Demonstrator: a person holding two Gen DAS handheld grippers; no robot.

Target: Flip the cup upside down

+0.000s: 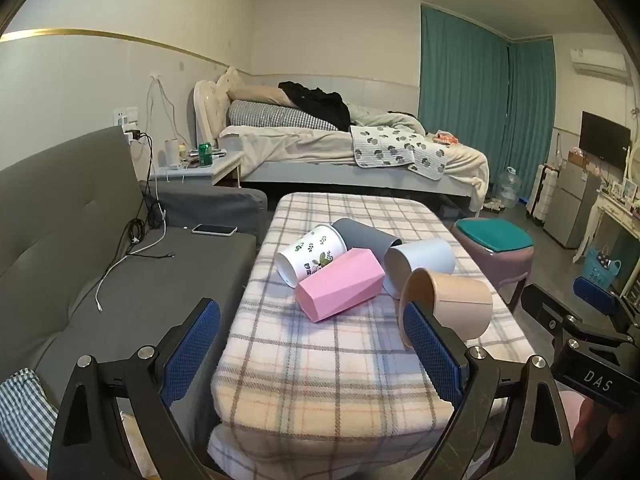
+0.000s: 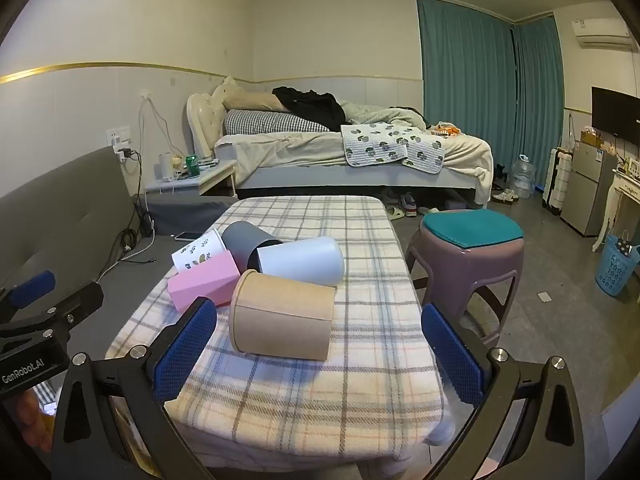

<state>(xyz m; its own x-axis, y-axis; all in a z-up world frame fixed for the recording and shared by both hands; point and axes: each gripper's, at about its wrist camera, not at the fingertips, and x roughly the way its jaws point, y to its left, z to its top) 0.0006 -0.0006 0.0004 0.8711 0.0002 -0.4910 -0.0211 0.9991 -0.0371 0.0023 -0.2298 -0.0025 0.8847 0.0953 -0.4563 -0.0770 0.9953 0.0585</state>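
Several cups lie on their sides on a plaid-covered table point(image 1: 320, 360): a tan cup point(image 1: 456, 304), a pink faceted cup point(image 1: 340, 284), a white leaf-print cup point(image 1: 310, 252), a grey cup point(image 1: 366, 234) and a pale blue cup point(image 1: 422, 262). My left gripper point(image 1: 312, 332) is open and empty, short of the pink cup. In the right wrist view my right gripper point(image 2: 320, 324) is open and empty, with the tan cup point(image 2: 282, 316) lying just beyond its fingertips. The pink cup point(image 2: 204, 282), pale blue cup point(image 2: 304, 260), grey cup point(image 2: 244, 242) and leaf-print cup point(image 2: 200, 250) lie behind it.
A grey sofa point(image 1: 100, 248) with a phone point(image 1: 214, 229) and cables borders the table's left. A purple stool with a teal cushion point(image 2: 468, 248) stands to its right. A bed point(image 1: 340, 148) lies behind. The other gripper shows at the frame edge point(image 1: 580, 320).
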